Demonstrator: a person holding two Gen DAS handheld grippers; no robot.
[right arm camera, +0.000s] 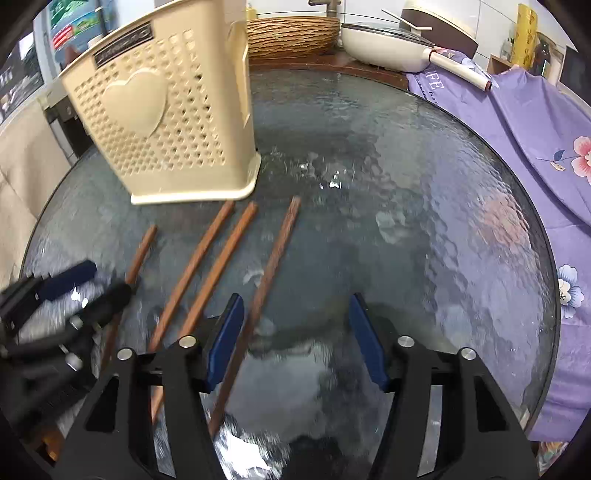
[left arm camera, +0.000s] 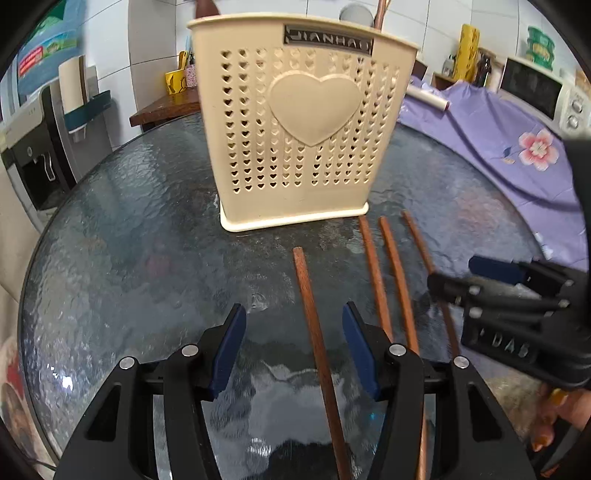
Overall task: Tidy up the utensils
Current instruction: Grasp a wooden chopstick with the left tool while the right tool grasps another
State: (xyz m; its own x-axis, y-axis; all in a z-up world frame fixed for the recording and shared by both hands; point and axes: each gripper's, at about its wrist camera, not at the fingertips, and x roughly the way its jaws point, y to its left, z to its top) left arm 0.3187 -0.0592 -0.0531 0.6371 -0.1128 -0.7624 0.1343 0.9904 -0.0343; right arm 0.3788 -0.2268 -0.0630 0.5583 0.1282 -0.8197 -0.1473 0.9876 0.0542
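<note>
Several brown wooden chopsticks lie on the round glass table [left arm camera: 140,236], in front of a cream perforated utensil holder [left arm camera: 295,122] with a heart on its side. My left gripper [left arm camera: 293,317] is open, low over the table, with the leftmost chopstick [left arm camera: 314,332] running between its fingers. My right gripper [right arm camera: 295,306] is open over the table; the rightmost chopstick [right arm camera: 273,258] passes just inside its left finger [right arm camera: 225,339]. The holder [right arm camera: 159,110] stands at the upper left in the right wrist view. Each gripper shows in the other's view: the right one [left arm camera: 476,273], the left one [right arm camera: 85,284].
A purple flowered cloth [right arm camera: 517,122] covers the right side beyond the table. A white pan [right arm camera: 384,44] and a woven basket [right arm camera: 291,33] stand behind the table. A microwave [left arm camera: 539,92] is at the far right, and a yellow mug [left arm camera: 175,79] on a wooden shelf.
</note>
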